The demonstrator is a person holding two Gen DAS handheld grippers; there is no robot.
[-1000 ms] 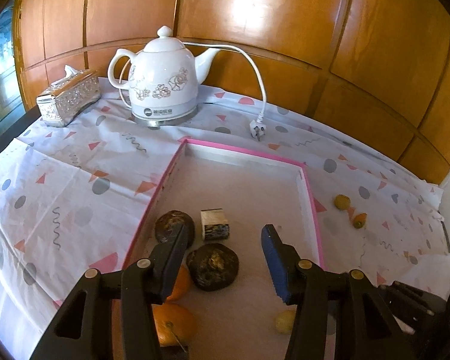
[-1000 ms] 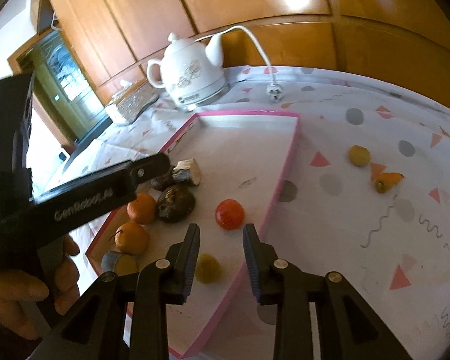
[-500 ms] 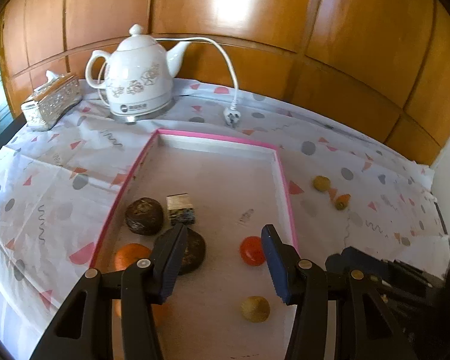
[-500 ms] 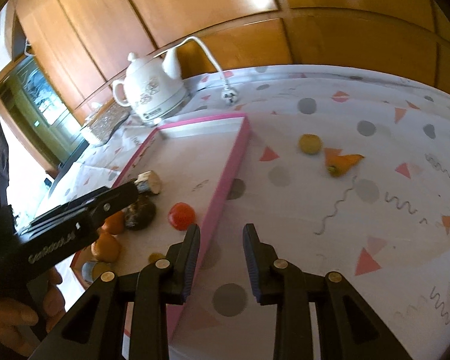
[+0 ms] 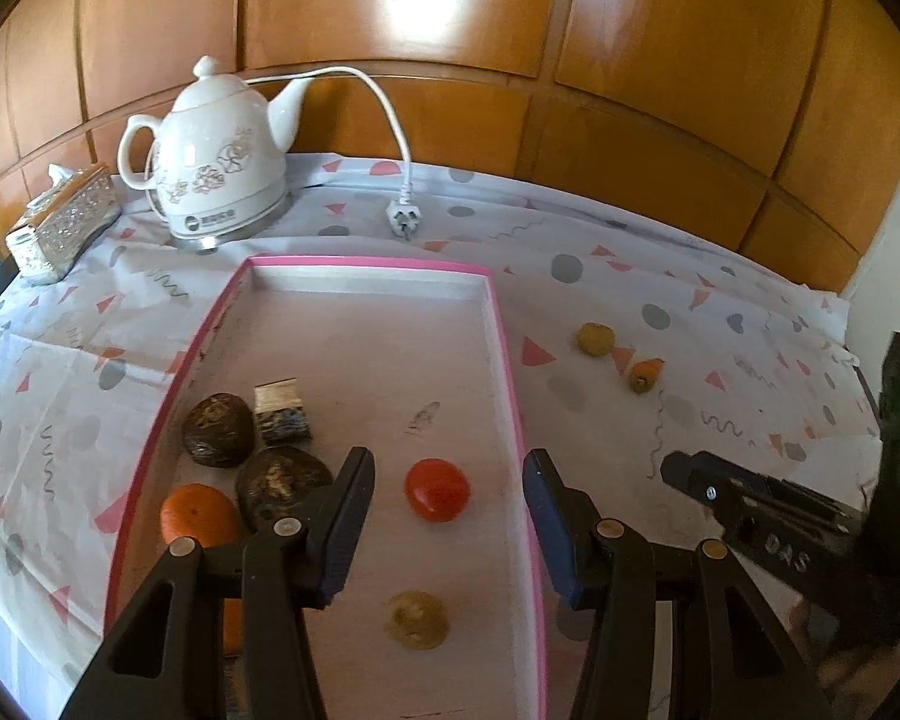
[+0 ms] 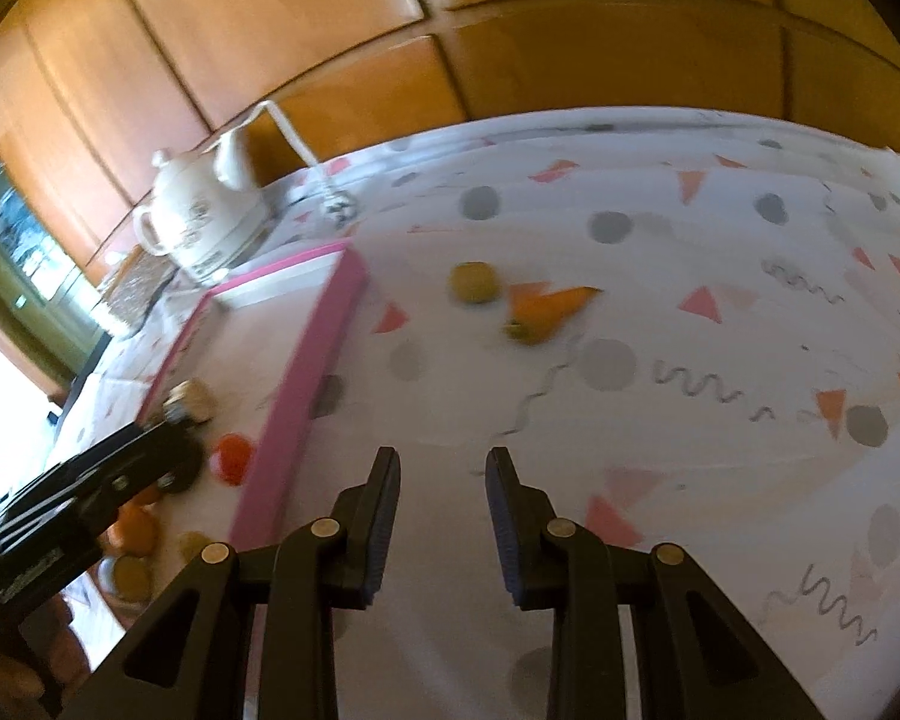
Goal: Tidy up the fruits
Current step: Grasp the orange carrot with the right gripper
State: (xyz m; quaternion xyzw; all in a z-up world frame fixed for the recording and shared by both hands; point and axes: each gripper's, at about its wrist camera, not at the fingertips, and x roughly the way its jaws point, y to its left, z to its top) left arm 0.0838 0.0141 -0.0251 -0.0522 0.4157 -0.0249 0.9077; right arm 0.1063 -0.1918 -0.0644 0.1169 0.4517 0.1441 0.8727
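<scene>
A pink-rimmed tray (image 5: 504, 360) holds a red fruit (image 5: 437, 489), a yellow-brown fruit (image 5: 417, 619), an orange (image 5: 198, 516), two dark round pieces (image 5: 217, 429) and a small block (image 5: 281, 409). My left gripper (image 5: 447, 522) is open and empty above the tray's near end. My right gripper (image 6: 443, 516) is open and empty over the tablecloth, right of the tray (image 6: 306, 390). A yellow-green fruit (image 6: 474, 282) and a small carrot (image 6: 546, 312) lie on the cloth beyond it; both also show in the left wrist view (image 5: 595, 338) (image 5: 645, 373).
A white electric kettle (image 5: 210, 168) with its cord and plug (image 5: 401, 222) stands behind the tray. A tissue box (image 5: 60, 222) sits at the far left. A wooden panelled wall backs the table. The right gripper's body (image 5: 762, 516) shows right of the tray.
The right gripper has swung right, off the tray and out over the tablecloth toward the two loose pieces. The left gripper has drawn back, showing more of the tray.
</scene>
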